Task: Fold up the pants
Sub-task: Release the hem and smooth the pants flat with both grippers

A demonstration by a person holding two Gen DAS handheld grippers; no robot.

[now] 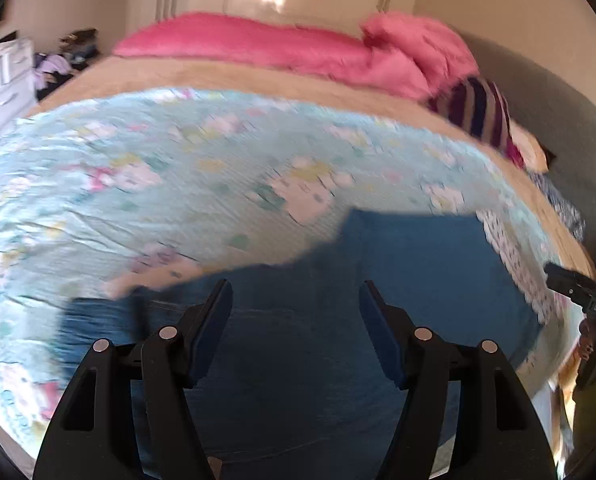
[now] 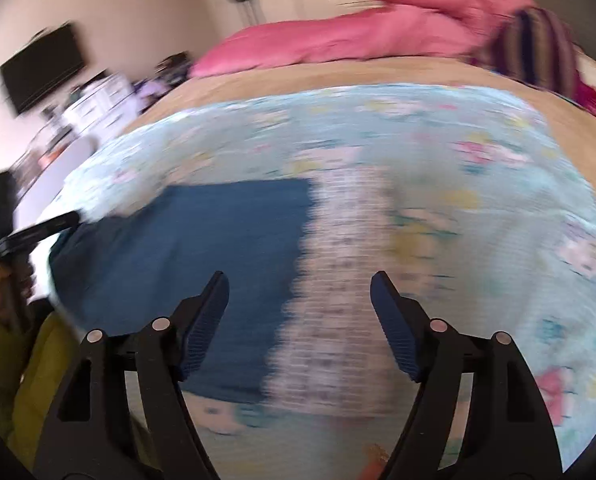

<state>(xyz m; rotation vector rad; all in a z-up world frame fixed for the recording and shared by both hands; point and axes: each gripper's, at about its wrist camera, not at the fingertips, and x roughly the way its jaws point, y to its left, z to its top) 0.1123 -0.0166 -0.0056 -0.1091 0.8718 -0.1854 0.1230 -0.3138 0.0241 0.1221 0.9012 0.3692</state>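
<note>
Left wrist view: left tool (image 1: 296, 294) spread, empty, above blue pants (image 1: 417, 272) lying folded on bed quilt (image 1: 138, 184).
Right wrist view: right tool (image 2: 299, 286) spread, empty, pants (image 2: 202, 240) lower left.

Both views are smeared by motion blur, so the print on the light blue floral bedspread (image 1: 146, 200) cannot be read. The near end of the blue pants (image 1: 417, 264) is hidden behind the left gripper (image 1: 296, 300) and cut off by the bottom edge. In the right wrist view, the dresser (image 2: 98, 108) clutter is too blurred to tell.
</note>
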